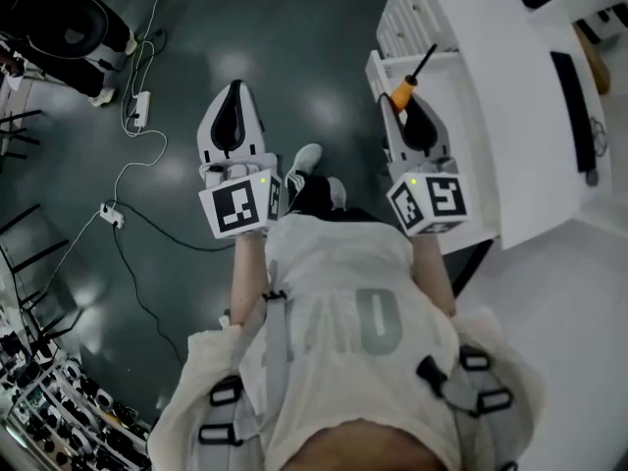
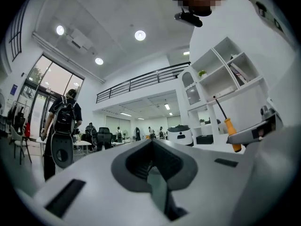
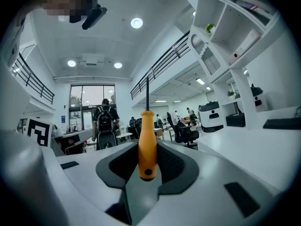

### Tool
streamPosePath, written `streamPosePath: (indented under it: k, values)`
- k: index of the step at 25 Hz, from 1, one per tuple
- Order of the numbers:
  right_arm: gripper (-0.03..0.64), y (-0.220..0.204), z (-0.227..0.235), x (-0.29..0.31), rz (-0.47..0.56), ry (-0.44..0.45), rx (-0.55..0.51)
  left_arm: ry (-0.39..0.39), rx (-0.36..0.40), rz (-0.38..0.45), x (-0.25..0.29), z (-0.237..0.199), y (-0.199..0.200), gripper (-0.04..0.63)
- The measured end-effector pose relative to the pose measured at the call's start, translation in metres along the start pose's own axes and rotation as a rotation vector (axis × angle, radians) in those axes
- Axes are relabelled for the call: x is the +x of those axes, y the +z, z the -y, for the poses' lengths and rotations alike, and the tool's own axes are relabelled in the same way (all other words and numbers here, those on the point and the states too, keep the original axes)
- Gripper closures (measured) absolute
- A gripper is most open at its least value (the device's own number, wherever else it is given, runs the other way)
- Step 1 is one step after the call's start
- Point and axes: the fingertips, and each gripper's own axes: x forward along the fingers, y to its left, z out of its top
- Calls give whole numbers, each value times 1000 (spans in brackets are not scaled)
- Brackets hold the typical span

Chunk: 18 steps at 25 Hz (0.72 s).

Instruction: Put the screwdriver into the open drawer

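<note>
Right gripper clamped on screwdriver, left gripper closed on nothing

At our right stands the white desk, and its open drawer juts out beside us. From our head camera, the screwdriver's orange handle and black shaft show over that drawer, pointing ahead. Our left jaws meet, well apart from it.

The white desk bears what looks like a keyboard.
</note>
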Motion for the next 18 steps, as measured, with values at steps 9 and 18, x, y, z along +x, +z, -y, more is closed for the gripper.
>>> streamPosePath:
  k: [9, 18]
  values:
    - [499, 22, 64, 13, 71, -291, 5, -386, -11, 36, 121, 82, 7, 589]
    - [499, 33, 125, -45, 133, -655, 35, -785, -14, 65, 169, 207, 15, 589]
